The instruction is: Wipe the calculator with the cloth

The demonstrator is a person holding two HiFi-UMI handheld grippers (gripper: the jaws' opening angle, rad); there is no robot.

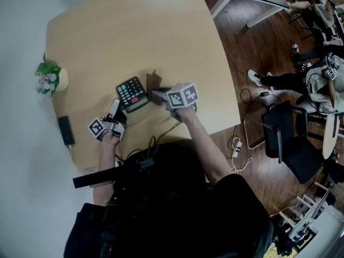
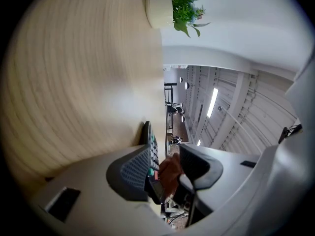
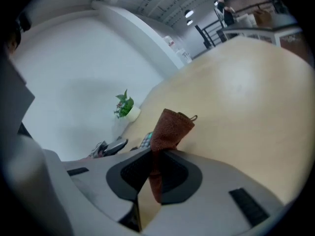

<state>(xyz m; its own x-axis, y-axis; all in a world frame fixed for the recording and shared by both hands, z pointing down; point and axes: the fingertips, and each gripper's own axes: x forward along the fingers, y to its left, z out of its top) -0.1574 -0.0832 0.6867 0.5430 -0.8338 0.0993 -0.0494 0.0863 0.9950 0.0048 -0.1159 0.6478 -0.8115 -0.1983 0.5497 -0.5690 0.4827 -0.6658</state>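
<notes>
Pinching the brown cloth (image 3: 170, 127), right gripper (image 3: 156, 171) jaws pressed tight on it, just right of the calculator (image 1: 132, 93), mid-frame on the surface (image 1: 134, 31). Left gripper (image 2: 165, 168) jaws half spread astride calculator's lower-left edge, gap showing beside one pad.

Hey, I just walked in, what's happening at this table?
A person works two handheld grippers at a wooden table. The right gripper is shut on a brown cloth, held up beside the calculator, not over it. The left gripper has its jaws around the calculator's near edge, with a gap at one pad, so it looks unclamped.
</notes>
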